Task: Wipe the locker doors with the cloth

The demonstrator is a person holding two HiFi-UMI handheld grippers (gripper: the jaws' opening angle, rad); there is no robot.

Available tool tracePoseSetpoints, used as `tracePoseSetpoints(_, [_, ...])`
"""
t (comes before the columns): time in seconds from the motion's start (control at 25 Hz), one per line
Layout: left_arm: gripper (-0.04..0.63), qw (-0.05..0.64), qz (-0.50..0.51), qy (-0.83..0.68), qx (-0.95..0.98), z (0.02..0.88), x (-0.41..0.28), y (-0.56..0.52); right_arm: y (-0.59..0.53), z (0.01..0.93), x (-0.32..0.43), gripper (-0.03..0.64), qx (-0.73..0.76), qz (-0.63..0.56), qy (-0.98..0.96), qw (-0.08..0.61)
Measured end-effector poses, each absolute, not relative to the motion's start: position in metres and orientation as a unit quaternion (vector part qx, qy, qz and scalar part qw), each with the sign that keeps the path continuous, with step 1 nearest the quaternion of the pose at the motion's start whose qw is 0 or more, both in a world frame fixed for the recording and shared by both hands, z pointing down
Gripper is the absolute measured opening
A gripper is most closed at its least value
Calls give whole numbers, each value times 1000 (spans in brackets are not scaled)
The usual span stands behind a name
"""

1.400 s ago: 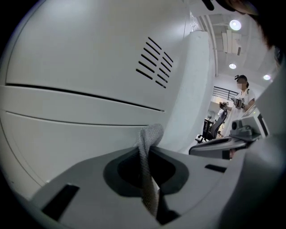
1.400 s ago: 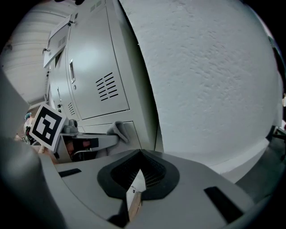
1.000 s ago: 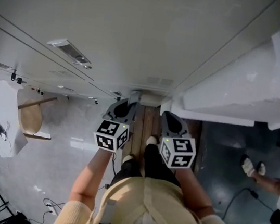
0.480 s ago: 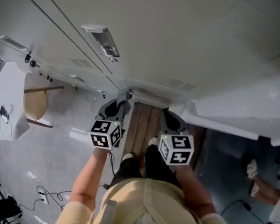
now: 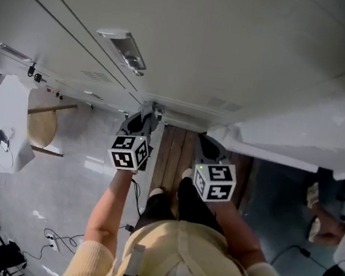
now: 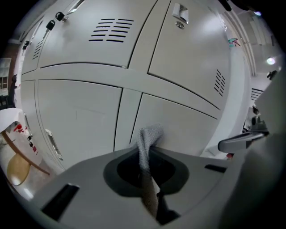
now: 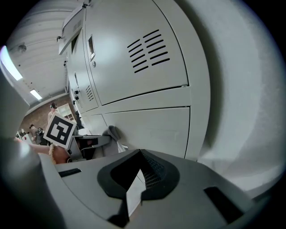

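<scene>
The grey locker doors (image 5: 194, 40) fill the upper part of the head view, and both gripper views face them at close range (image 6: 85, 112) (image 7: 134, 58). My left gripper (image 5: 149, 112) (image 6: 145, 150) is shut on a grey cloth (image 6: 149, 134), whose bunched end sticks out past the jaws and presses against the door by a vertical seam. The right gripper view shows that same cloth (image 7: 114, 133) at the left gripper's tip against the locker. To the right, my right gripper (image 5: 205, 142) (image 7: 139, 155) points at the locker base, shut and holding nothing.
A latch handle (image 5: 125, 48) juts from a door above the left gripper. A white round table (image 5: 4, 133) and a wooden chair (image 5: 41, 126) stand at the left, with cables (image 5: 56, 239) on the floor. Another person's feet (image 5: 316, 196) show at the right.
My left gripper has moved a little forward toward the locker with the cloth. The right gripper has hardly moved. The head view has shifted along the lockers.
</scene>
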State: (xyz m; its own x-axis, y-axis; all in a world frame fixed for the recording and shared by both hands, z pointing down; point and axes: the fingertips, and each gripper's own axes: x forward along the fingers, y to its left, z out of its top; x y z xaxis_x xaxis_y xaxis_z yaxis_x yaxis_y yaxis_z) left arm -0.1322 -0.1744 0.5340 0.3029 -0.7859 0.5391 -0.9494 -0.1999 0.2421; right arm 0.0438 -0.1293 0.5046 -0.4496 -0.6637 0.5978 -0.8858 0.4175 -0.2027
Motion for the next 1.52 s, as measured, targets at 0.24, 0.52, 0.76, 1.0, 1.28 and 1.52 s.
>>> tracePoseSetpoints(0.24, [15, 265, 162, -549, 776, 538, -111, -179, -131, 507, 51, 3, 484, 256, -808, 216])
tracePoseSetpoints(0.52, [15, 264, 168, -504, 805, 540, -75, -181, -133, 511, 63, 3, 497, 263, -798, 216])
tracePoseSetpoints(0.76, [16, 259, 175, -456, 833, 540, -42, -178, -133, 516, 73, 3, 508, 271, -788, 215])
tracePoseSetpoints(1.0, [15, 259, 188, -406, 856, 544, -12, -177, -131, 521, 86, 3, 521, 280, -776, 217])
tracePoseSetpoints(1.28, [16, 254, 202, -360, 875, 550, 20, -173, -126, 525, 103, 3, 536, 289, -763, 217])
tracePoseSetpoints(1.52, [16, 258, 208, -327, 885, 553, 40, -171, -125, 527, 115, 2, 546, 293, -755, 214])
